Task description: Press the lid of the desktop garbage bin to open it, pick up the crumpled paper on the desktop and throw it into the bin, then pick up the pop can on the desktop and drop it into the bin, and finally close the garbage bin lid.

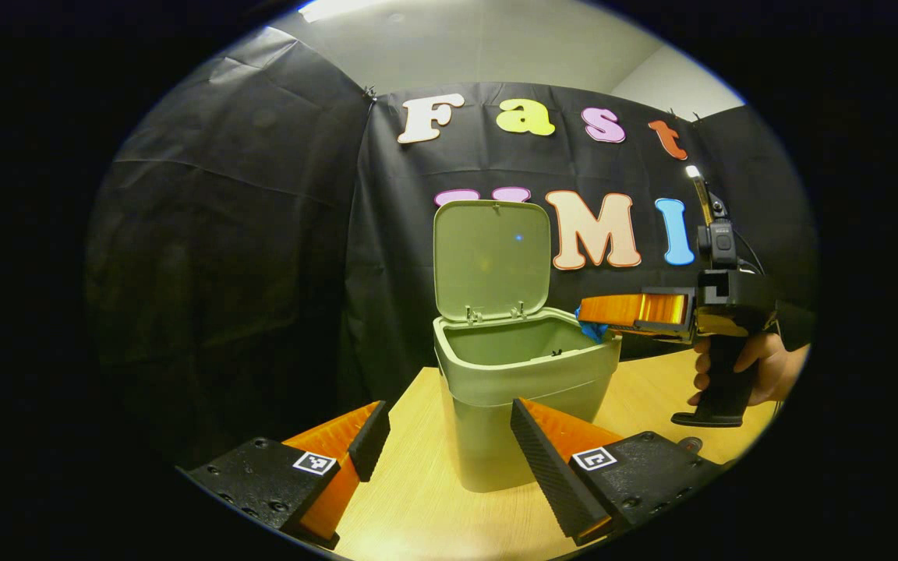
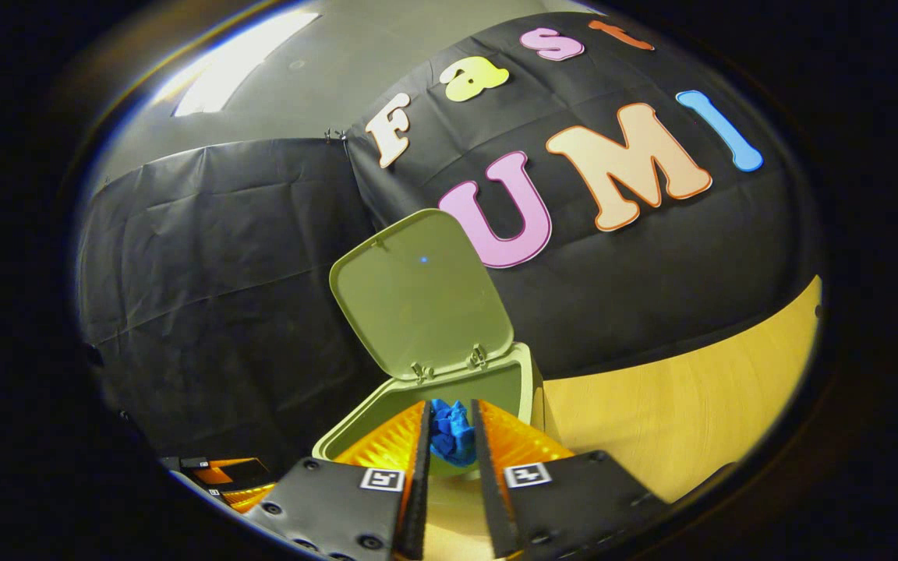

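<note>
Black cloth walls close off the booth behind a pale wooden worktop (image 1: 418, 499). On it stands a green bin (image 1: 523, 389) with its lid (image 1: 492, 257) swung up on the rear hinges, so the mouth is open; what the left gripper view shows of the inside looks bare, and the bottom is out of sight.

The right tongs (image 2: 451, 436) reach over the bin's right rim, narrow, both fingers pressing on a blue crumpled paper (image 2: 451, 432) held just above the opening. In the left gripper view the paper (image 1: 593, 327) peeks out at the rim, and a hand (image 1: 761, 366) grips the handle of the right tongs (image 1: 591, 318).

The left tongs (image 1: 449, 436) hang wide apart and empty in front of the bin, nothing between the fingers.

Small square black-and-white markers sit on both tongs' bodies; they carry no readable words.
</note>
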`<state>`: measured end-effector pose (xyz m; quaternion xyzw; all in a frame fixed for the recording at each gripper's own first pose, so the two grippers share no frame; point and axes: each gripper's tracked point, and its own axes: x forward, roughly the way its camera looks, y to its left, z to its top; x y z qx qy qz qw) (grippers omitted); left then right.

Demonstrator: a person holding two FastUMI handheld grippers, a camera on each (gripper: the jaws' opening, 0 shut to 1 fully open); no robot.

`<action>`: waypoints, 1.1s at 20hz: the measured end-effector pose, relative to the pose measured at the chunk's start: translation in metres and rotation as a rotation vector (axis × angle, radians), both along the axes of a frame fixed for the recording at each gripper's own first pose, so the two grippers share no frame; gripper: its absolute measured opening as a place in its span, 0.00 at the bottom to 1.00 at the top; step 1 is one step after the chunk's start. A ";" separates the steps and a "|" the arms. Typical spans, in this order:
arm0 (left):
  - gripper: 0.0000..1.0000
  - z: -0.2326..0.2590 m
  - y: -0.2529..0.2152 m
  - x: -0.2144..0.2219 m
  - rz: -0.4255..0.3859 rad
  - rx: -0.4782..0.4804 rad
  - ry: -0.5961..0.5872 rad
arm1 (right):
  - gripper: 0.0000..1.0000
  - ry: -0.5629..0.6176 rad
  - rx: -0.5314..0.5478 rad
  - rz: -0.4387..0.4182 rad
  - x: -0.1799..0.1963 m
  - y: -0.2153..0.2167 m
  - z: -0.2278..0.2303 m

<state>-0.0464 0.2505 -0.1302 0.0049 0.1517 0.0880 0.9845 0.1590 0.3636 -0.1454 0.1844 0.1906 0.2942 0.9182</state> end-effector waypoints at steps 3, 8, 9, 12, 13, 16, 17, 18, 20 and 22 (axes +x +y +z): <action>0.98 0.001 -0.016 0.010 -0.032 -0.011 -0.011 | 0.63 -0.032 -0.014 -0.015 0.005 -0.016 0.009; 0.93 0.011 -0.059 0.026 -0.100 -0.048 -0.048 | 0.80 -0.088 -0.035 -0.074 0.005 -0.060 0.033; 0.97 0.011 -0.072 0.030 -0.124 -0.052 -0.049 | 0.93 -0.120 -0.061 -0.098 0.006 -0.076 0.040; 0.93 0.006 -0.110 0.038 -0.183 -0.080 -0.046 | 0.93 -0.192 -0.137 -0.174 0.001 -0.133 0.051; 0.93 0.005 -0.124 0.040 -0.202 -0.096 -0.043 | 0.93 -0.200 -0.155 -0.198 -0.002 -0.151 0.053; 0.98 -0.004 -0.169 0.044 -0.274 -0.127 -0.027 | 0.93 -0.202 -0.222 -0.264 -0.013 -0.208 0.049; 0.93 -0.007 -0.183 0.045 -0.297 -0.135 -0.016 | 0.95 -0.200 -0.243 -0.279 -0.018 -0.225 0.047; 0.93 -0.012 -0.196 0.045 -0.317 -0.145 -0.001 | 0.95 -0.193 -0.259 -0.291 -0.023 -0.240 0.044; 0.94 -0.022 -0.222 0.044 -0.356 -0.165 0.031 | 0.95 -0.174 -0.283 -0.316 -0.031 -0.270 0.038; 0.93 -0.033 -0.243 0.042 -0.385 -0.176 0.067 | 0.96 -0.144 -0.304 -0.343 -0.037 -0.299 0.030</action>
